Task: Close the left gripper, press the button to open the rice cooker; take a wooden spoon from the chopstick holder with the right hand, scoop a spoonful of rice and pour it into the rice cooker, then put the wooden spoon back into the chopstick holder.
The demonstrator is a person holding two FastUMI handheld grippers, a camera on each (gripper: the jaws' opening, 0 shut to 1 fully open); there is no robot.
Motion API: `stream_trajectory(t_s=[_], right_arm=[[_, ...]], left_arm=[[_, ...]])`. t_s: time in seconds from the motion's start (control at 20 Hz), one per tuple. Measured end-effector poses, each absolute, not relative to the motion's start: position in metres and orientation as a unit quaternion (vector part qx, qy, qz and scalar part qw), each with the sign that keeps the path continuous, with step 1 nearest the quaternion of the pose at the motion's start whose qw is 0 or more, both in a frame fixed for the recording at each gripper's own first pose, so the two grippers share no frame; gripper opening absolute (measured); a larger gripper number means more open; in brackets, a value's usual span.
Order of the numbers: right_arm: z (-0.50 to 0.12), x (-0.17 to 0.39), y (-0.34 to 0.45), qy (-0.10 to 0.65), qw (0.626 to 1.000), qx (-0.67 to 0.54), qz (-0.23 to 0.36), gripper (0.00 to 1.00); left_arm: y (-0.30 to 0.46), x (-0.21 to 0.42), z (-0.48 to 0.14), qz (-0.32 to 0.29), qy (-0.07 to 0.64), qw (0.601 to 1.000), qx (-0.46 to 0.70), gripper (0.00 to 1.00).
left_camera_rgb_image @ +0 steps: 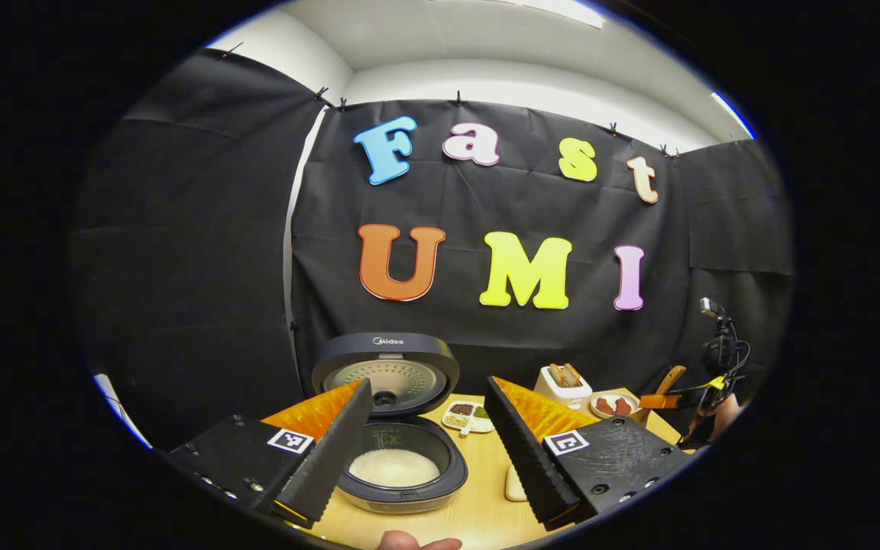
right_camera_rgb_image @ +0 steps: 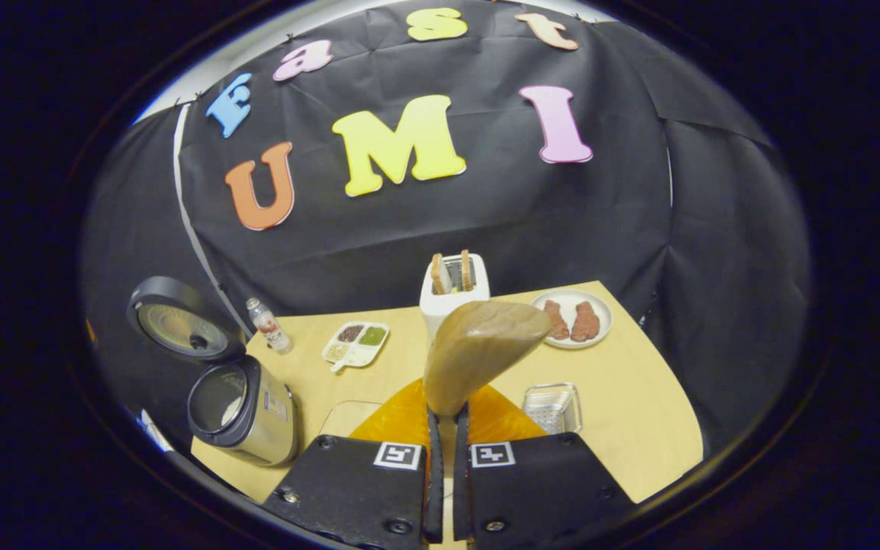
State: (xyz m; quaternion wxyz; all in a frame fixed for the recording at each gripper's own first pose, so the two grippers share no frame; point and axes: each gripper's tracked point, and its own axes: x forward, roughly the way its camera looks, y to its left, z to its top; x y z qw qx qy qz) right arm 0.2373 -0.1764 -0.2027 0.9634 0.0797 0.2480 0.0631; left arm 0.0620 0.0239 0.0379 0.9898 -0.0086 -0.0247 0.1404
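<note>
Two grippers are at work over the pale wooden table (right_camera_rgb_image: 638, 397). In the left gripper view we see the left gripper (left_camera_rgb_image: 425, 451) released, its fingers spread wide apart with nothing between them, hanging just above the dark round rice cooker (left_camera_rgb_image: 402, 466). The cooker's lid (left_camera_rgb_image: 385, 374) stands raised behind the pot, and white rice (left_camera_rgb_image: 394, 467) lies in the bowl. Beyond the cooker sits a small white divided dish of grains (left_camera_rgb_image: 467, 416), then a white toaster (left_camera_rgb_image: 562, 386) with two slices of bread, and a white plate (left_camera_rgb_image: 614, 405) with brownish pieces of food. Far off to the right in this view we make out the right gripper (left_camera_rgb_image: 658, 399) with a light wooden spoon (left_camera_rgb_image: 671, 379) rising from it.

In the right gripper view we see the right gripper (right_camera_rgb_image: 448, 451) clenched on the wooden spoon (right_camera_rgb_image: 478, 351): both fingers press on the handle, and the broad bowl of the spoon stands up ahead of them, in front of the toaster (right_camera_rgb_image: 451, 294). The rice cooker (right_camera_rgb_image: 245, 409) stands at the table's left edge with its lid (right_camera_rgb_image: 180, 321) tipped back. Near it stands a small clear bottle (right_camera_rgb_image: 268, 325); the divided dish (right_camera_rgb_image: 356, 344) lies between the bottle and the toaster. To the right lie the plate (right_camera_rgb_image: 596, 302) and, nearer us, a clear square container (right_camera_rgb_image: 554, 405). We cannot tell whether the spoon carries any rice.
</note>
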Motion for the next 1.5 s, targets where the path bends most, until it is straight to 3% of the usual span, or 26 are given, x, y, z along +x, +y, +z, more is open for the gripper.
stream_trajectory(t_s=[0.45, 0.9, 1.5], right_arm=[[-0.298, 0.248, -0.138, 0.270, 0.960, -0.051, 0.045, 0.10], [-0.328, 0.264, -0.130, 0.240, 0.960, -0.141, 0.028, 0.10], [-0.339, 0.261, -0.039, 0.260, 0.956, 0.027, 0.133, 0.10]], left_arm=[[0.071, 0.024, 0.041, 0.189, -0.013, 0.981, -0.034, 0.95], [0.089, 0.010, 0.030, 0.218, 0.010, 0.975, -0.051, 0.95], [0.099, -0.009, 0.023, 0.245, 0.028, 0.968, -0.049, 0.95]])
